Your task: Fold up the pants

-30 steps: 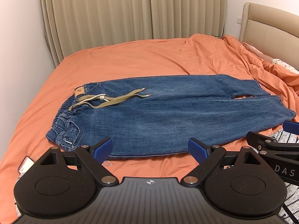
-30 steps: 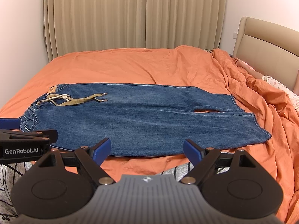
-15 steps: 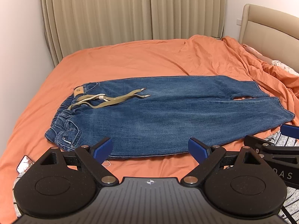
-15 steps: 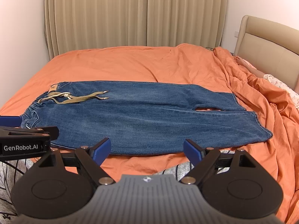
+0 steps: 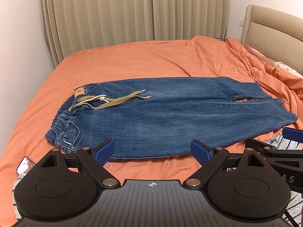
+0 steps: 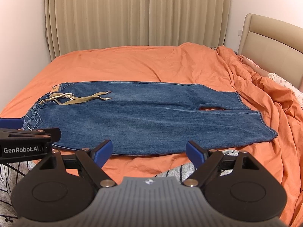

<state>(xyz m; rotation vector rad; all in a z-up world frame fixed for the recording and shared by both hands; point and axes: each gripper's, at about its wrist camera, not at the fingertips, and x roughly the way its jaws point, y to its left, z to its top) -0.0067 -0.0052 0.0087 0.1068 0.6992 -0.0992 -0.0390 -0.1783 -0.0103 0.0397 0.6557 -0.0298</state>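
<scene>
Blue denim pants lie flat across the orange bed, waistband to the left, leg hems to the right; they also show in the right wrist view. A tan drawstring lies on the waist area. My left gripper is open and empty, just short of the pants' near edge. My right gripper is open and empty, also just short of the near edge. The right gripper's blue tip shows at the right of the left wrist view.
The orange sheet covers the bed, with a rumpled duvet at the right by the beige headboard. A person's foot sticks out there. A phone lies at the near left. Curtains hang behind.
Both grippers have drifted slightly, the view rising a little; the pants have not moved. Both grippers stay open.
</scene>
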